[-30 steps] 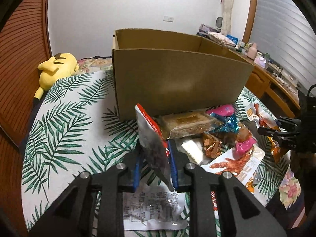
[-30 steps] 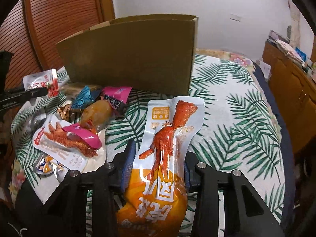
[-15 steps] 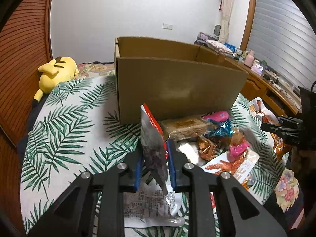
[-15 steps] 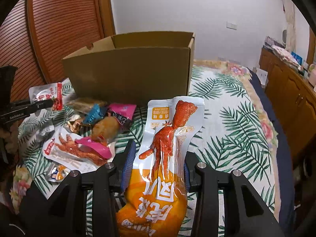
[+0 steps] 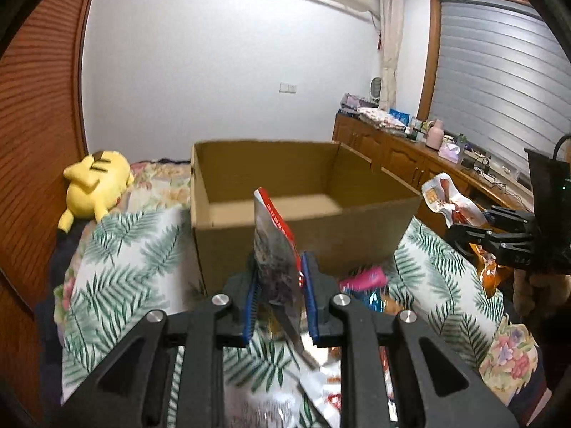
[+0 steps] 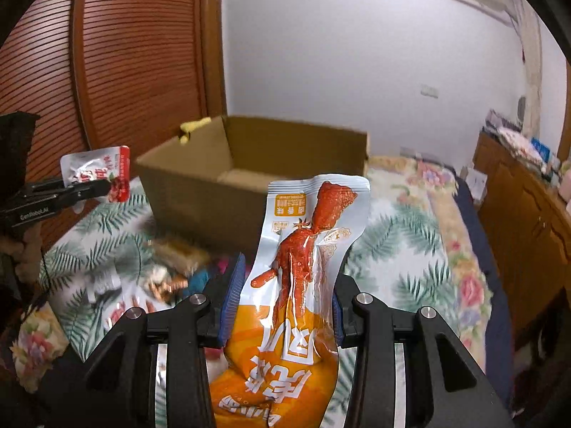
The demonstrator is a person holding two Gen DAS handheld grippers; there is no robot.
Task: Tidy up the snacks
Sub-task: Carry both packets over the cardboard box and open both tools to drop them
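You are working over a bed (image 5: 117,271) spread with a white cover printed in green palm leaves and bordered with flowers, in a room with a white wall, a slatted reddish-brown wooden door (image 6: 117,57) and a long wooden sideboard (image 5: 399,157) cluttered with small items under a grey roller blind.

An open brown cardboard box (image 5: 285,192) sits on the bed at twelve o'clock from both tools, its inside bare as far as you can see.

Your left tool (image 5: 278,296) pinches a small silver snack packet with a red edge (image 5: 273,249) upright between its blue pads, in front of the box's near wall. In the right wrist view that same packet (image 6: 98,171) shows at nine o'clock.

Your right tool (image 6: 282,296) clamps a tall orange and pale blue pouch printed with a red chicken foot (image 6: 303,271), standing upright, its top overlapping the box's front wall. From the left wrist view this pouch (image 5: 449,203) appears at three o'clock.

Loose snacks lie on the bed in front of the box, below both tools: a pink wrapper (image 5: 367,278) and some blurred brown and blue packets (image 6: 171,278), too smeared to name with confidence. A yellow plush toy (image 5: 94,185) lies at ten o'clock beside the box.
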